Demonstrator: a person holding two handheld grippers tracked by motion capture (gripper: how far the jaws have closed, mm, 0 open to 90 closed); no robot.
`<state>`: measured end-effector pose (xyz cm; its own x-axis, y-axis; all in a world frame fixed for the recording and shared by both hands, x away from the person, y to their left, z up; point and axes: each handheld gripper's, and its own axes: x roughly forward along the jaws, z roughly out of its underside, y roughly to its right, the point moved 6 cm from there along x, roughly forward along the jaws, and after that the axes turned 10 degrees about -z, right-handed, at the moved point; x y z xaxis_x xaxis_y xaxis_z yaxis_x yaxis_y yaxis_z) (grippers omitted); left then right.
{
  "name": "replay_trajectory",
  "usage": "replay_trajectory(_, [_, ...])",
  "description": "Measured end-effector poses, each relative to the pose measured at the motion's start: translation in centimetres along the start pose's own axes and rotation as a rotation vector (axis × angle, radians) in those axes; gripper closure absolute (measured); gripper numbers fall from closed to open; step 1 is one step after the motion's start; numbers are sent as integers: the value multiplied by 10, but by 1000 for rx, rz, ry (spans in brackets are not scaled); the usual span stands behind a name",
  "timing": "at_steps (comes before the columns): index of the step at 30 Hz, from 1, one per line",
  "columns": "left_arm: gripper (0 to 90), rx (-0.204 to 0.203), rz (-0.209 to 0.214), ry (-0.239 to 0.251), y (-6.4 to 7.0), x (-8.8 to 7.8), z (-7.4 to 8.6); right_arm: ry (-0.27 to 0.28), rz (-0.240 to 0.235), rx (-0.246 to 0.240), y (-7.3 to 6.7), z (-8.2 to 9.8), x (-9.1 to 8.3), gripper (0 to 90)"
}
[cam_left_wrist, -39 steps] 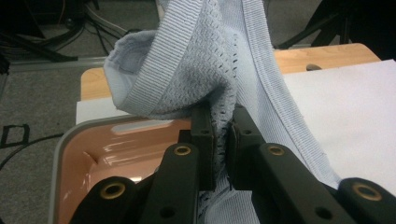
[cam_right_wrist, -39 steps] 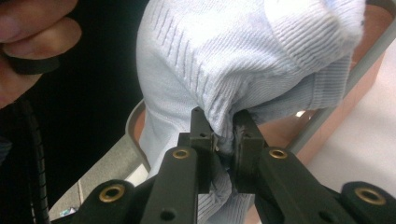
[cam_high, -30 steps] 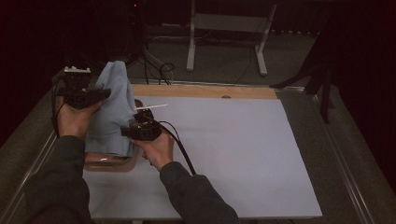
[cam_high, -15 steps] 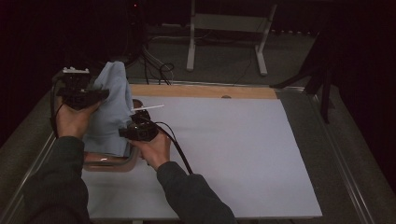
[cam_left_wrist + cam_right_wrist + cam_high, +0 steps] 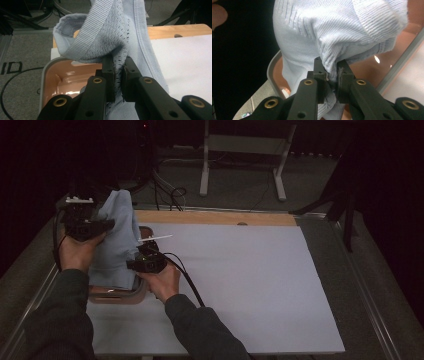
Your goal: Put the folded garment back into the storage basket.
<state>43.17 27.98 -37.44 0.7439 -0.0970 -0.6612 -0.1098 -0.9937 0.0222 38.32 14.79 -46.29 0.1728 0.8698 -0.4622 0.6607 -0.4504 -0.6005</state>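
A light blue knitted sweater (image 5: 117, 237) hangs over a brown tub with a grey rim (image 5: 117, 296) at the table's left. My left gripper (image 5: 85, 222) holds it up high, jaws shut on a bunched fold of the sweater (image 5: 117, 42) above the tub (image 5: 53, 77). Lower and to the right, my right gripper (image 5: 145, 262) is shut on another fold of the sweater (image 5: 332, 32), just over the tub's rim (image 5: 397, 62). Most of the tub's inside is hidden by the cloth.
A white sheet (image 5: 250, 280) covers most of the table, with a wooden strip (image 5: 215, 217) along its far edge. A thin white stick (image 5: 156, 238) juts out near the right gripper. Cables (image 5: 167, 195) and a stand's legs (image 5: 240, 165) lie on the floor behind.
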Motion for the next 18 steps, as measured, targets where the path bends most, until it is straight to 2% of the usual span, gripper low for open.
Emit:
replay_trajectory(7, [830,-10,-9,-31,-5,9,9,-23,-1,13,0,6,10,818])
replay_trajectory(18, [827,-23,-25,-78,-11,23,23,-55,11,39,7,15,20,817])
